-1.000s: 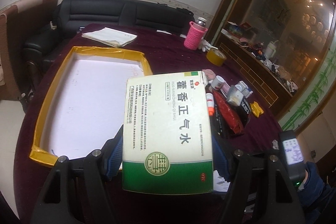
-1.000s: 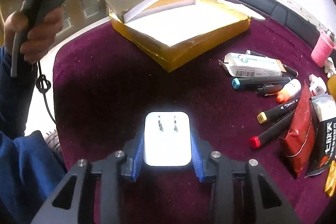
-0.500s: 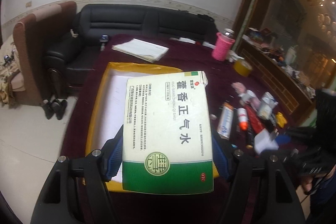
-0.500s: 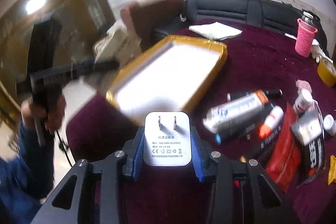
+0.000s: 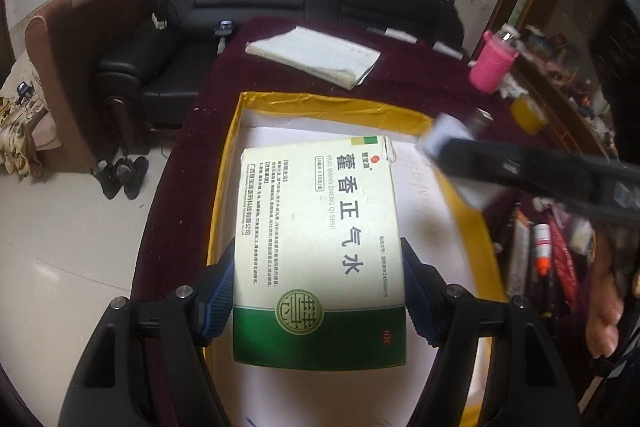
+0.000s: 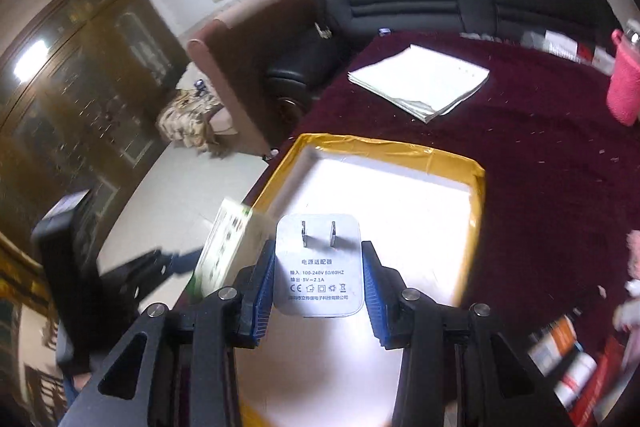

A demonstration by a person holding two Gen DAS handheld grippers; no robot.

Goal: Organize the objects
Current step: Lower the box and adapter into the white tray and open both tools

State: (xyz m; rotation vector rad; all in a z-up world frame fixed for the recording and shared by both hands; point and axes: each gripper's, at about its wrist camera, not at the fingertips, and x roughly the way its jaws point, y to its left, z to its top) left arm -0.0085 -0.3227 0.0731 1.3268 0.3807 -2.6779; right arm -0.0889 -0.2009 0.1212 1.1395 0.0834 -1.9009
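Note:
My left gripper [image 5: 318, 291] is shut on a white and green medicine box [image 5: 320, 251], held above the white floor of the yellow-rimmed tray [image 5: 332, 105]. My right gripper [image 6: 318, 279] is shut on a white power adapter [image 6: 319, 263], prongs pointing away, and it hangs over the same tray [image 6: 384, 149]. In the left wrist view the right gripper [image 5: 444, 147] reaches in blurred from the right with the adapter at its tip. In the right wrist view the medicine box [image 6: 224, 247] and the left gripper [image 6: 188, 263] show at the tray's left edge.
A dark red cloth covers the table [image 6: 540, 155]. A stack of white papers [image 5: 316, 57] lies beyond the tray, with a pink-sleeved bottle [image 5: 492, 65] and a yellow tape roll [image 5: 528, 115] at right. Pens, tubes and packets [image 5: 544, 251] lie right of the tray. A black sofa [image 5: 256, 3] stands behind.
Both grippers have swung over the tray with their loads. The right gripper rose from the cloth and now enters the left wrist view from the right.

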